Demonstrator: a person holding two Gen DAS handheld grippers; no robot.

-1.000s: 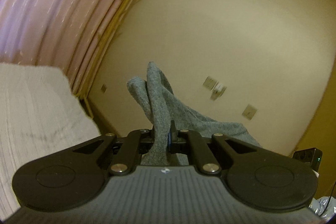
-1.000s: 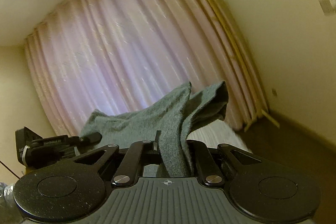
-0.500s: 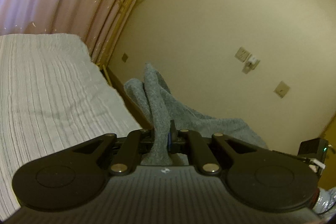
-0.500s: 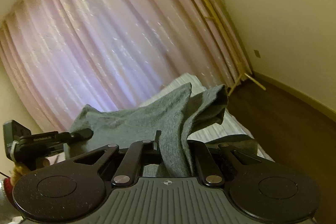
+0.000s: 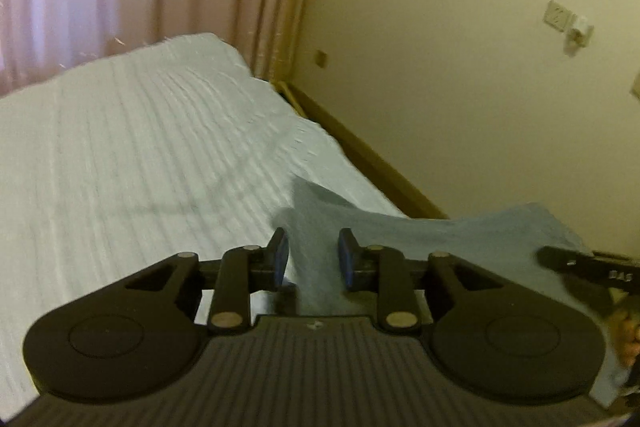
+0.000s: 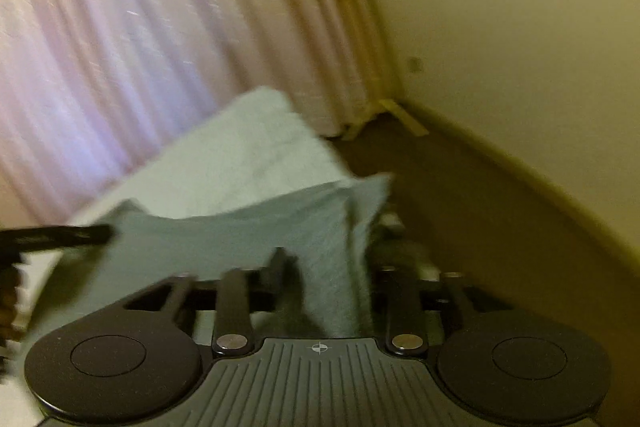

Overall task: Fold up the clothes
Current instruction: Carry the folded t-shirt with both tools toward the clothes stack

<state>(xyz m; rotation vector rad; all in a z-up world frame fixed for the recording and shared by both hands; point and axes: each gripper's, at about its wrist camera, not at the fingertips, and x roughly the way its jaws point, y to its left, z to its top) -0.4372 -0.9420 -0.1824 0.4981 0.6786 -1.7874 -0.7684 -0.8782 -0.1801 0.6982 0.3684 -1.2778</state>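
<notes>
The grey garment (image 5: 400, 239) lies over the near edge of the bed (image 5: 140, 155). The left gripper (image 5: 312, 257) is spread, and the cloth passes loosely between its 2 fingers. The right gripper (image 6: 328, 279) is blurred; its right finger is hidden behind the cloth, so I cannot tell its state.

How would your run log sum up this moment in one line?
task: fold clothes | left gripper: open | right gripper: open | grey garment: between both fingers, over white bed
</notes>
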